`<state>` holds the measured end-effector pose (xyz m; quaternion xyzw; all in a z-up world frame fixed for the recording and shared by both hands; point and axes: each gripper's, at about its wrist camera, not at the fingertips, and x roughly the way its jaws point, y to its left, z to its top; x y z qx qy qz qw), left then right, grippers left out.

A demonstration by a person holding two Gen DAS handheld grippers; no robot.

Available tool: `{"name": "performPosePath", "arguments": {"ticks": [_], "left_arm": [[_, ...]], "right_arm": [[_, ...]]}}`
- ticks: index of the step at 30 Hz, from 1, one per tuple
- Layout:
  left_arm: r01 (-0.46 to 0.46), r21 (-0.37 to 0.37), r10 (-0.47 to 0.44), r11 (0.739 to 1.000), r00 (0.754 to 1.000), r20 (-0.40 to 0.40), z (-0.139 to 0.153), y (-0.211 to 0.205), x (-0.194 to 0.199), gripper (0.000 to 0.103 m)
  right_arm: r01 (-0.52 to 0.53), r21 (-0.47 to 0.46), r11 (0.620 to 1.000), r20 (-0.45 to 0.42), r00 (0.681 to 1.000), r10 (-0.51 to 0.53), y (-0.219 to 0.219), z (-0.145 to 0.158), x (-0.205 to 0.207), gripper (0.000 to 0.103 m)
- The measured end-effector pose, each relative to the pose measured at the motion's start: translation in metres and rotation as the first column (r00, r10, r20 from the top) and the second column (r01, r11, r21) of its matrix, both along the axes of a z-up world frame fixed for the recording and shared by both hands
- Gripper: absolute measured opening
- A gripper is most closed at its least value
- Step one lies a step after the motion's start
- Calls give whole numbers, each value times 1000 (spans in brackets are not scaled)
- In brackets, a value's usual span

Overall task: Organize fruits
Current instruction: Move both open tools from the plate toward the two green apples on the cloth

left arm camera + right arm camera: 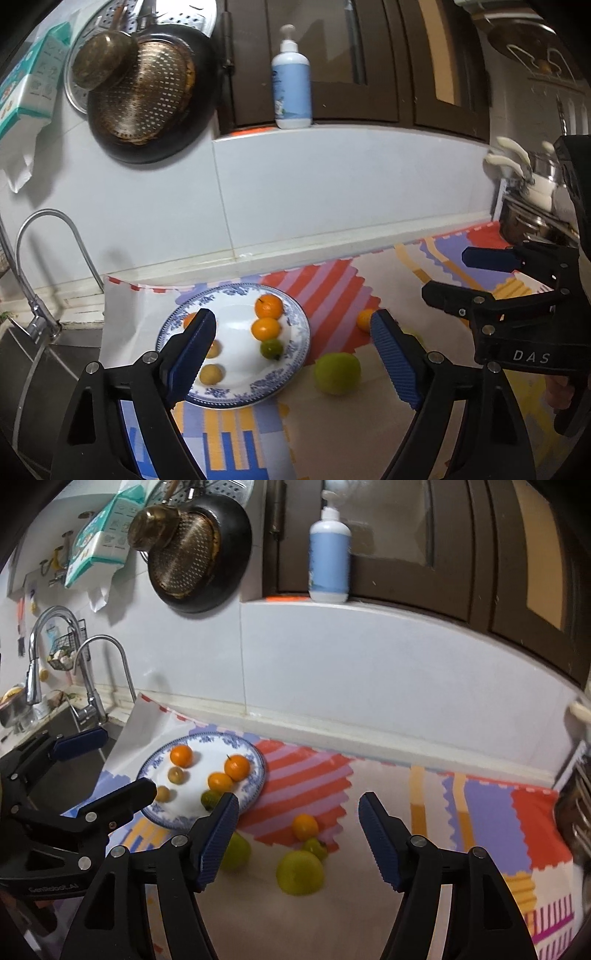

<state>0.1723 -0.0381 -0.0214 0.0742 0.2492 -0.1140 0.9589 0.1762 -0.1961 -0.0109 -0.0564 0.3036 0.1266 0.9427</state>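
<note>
The blue-rimmed plate [255,775] is sitting on the patterned mat [487,805], toward the sink [22,716] end of the counter, & everything below is placed relative to it.

On the plate: 3 oranges, i.e. one at the far side [181,755], one w/ a stem [236,767] and one touching it [220,781]. A small green fruit [209,798] is lying at the plate's near edge, just beside that last orange. 2 small yellowish fruits [176,774] [162,794] are resting on the sink-side half.

Off the plate, on the mat: a green fruit [236,851] is sitting just beside the plate's near rim, partly hidden behind a finger in the right wrist view. Further from the plate, away from the sink, a loose orange [305,826] is lying, w/ a small green fruit [316,847] touching it and a big green fruit [300,872] just in front of those.

Left gripper [293,354] is hovering over the plate's near edge, jaws standing wide apart, nothing between the pads, nothing held. Right gripper [299,834] is hovering over the loose fruit cluster beside the plate, jaws standing partly apart, pads touching nothing, nothing held.

Behind the plate, a pump bottle [291,85] is standing on the ledge; a dark pan [147,92] w/ strainers is hanging on the wall above the sink side.
</note>
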Motion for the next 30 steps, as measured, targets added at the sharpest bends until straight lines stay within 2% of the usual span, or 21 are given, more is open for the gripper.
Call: {"name": "performPosePath", "arguments": {"ticks": [11, 16, 19, 24, 30], "left_arm": [[87, 74, -81, 994, 994, -70, -44, -17, 8, 86], [135, 110, -125, 985, 988, -95, -63, -21, 17, 85], [152, 101, -139, 983, 982, -127, -72, -21, 24, 85], [181, 63, -165, 982, 967, -196, -85, -22, 37, 73], [197, 3, -190, 980, 947, -257, -94, -25, 50, 67]], "right_arm": [[43, 21, 999, -136, 990, -40, -19, -47, 3, 68], [34, -6, 999, -174, 984, -34, -15, -65, 11, 68], [24, -13, 1000, -199, 980, -26, -13, -74, 16, 68], [11, -5, 1000, -235, 972, -12, -11, -86, 26, 68], [7, 18, 1000, -267, 964, -2, -10, -95, 36, 65]]}}
